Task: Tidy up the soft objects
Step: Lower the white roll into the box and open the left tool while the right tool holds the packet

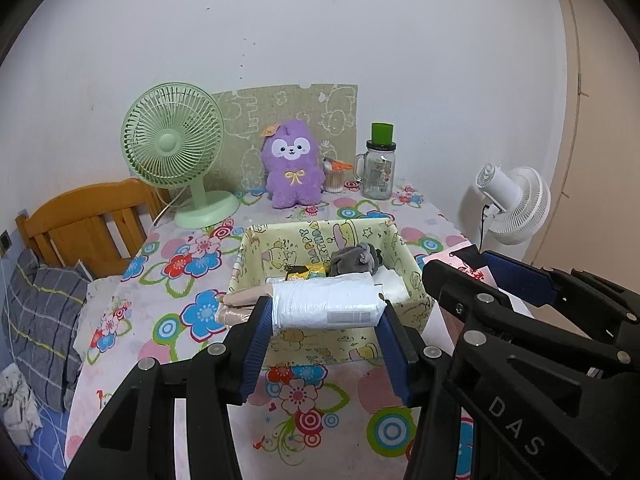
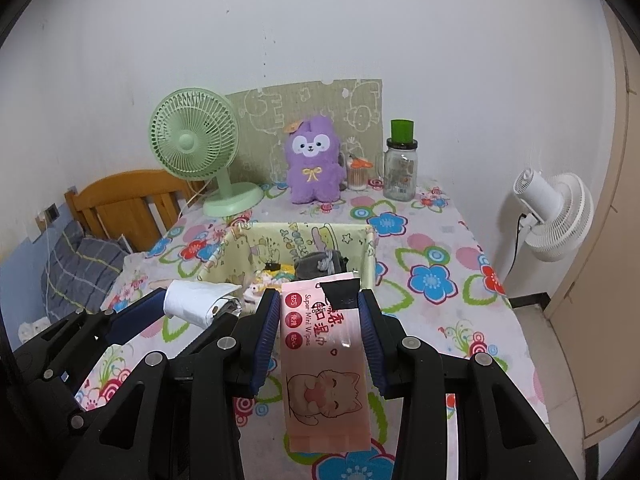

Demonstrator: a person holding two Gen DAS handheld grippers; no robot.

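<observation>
Tissue pack (image 1: 326, 304) between left tongs (image 1: 326, 350)

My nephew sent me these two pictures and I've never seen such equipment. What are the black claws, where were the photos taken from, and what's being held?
The claws are two hand-held grippers, each with its own camera looking along its fingers. In the left gripper's view, it clamps a white tissue pack. In the right gripper's view, it clamps a pink wet-wipes pack. Ahead, on the flowered tablecloth, stand a yellow fabric box with small items inside, a purple plush toy, a green fan and a glass jar.
</observation>
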